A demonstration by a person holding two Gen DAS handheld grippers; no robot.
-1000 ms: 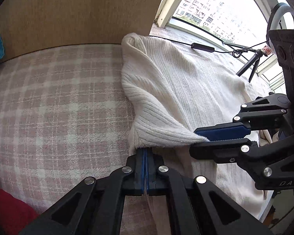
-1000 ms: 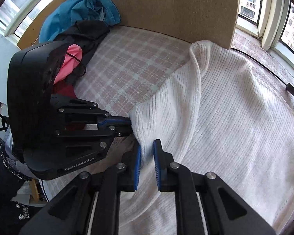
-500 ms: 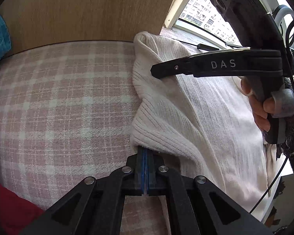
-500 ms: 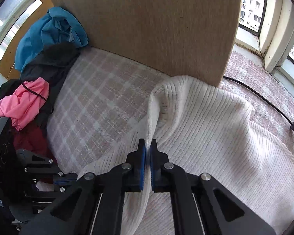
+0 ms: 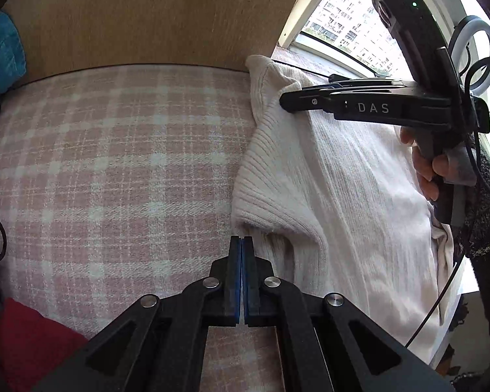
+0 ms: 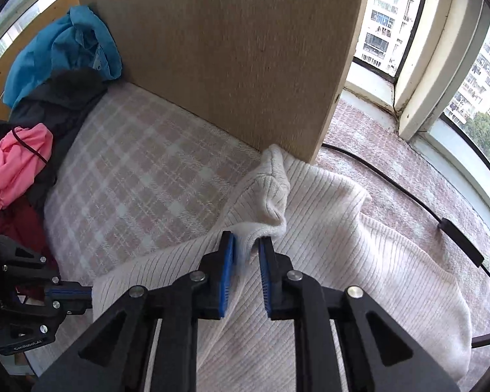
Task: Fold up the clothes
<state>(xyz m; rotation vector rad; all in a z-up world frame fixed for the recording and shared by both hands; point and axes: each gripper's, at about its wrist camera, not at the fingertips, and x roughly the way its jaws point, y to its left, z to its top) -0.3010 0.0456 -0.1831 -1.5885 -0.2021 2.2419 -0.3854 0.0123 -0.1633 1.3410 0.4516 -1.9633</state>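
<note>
A cream ribbed sweater (image 5: 343, 196) lies on the pink plaid surface (image 5: 114, 163), its far end bunched against a wooden board. My left gripper (image 5: 243, 240) is shut on the sweater's near left edge; in the right wrist view it (image 6: 88, 290) meets that edge at the lower left. My right gripper (image 6: 246, 251) is over the sweater (image 6: 343, 261) near the bunched far end. Its jaws are opening, with a loose ridge of knit between the blue pads. In the left wrist view the right gripper (image 5: 282, 101) rests on the far part, held by a hand (image 5: 431, 170).
The wooden board (image 6: 228, 49) stands upright along the far edge. Blue (image 6: 65, 45), black and pink clothes (image 6: 16, 163) are piled at the left, and a red garment (image 5: 23, 343) lies near me. A black cable (image 6: 408, 196) runs along the window side, with a ring light (image 5: 473, 32) beyond.
My right gripper left the near corner beside the left gripper and went to the sweater's far end. It shut there on a fold, then parted its jaws. The left gripper stayed shut.
</note>
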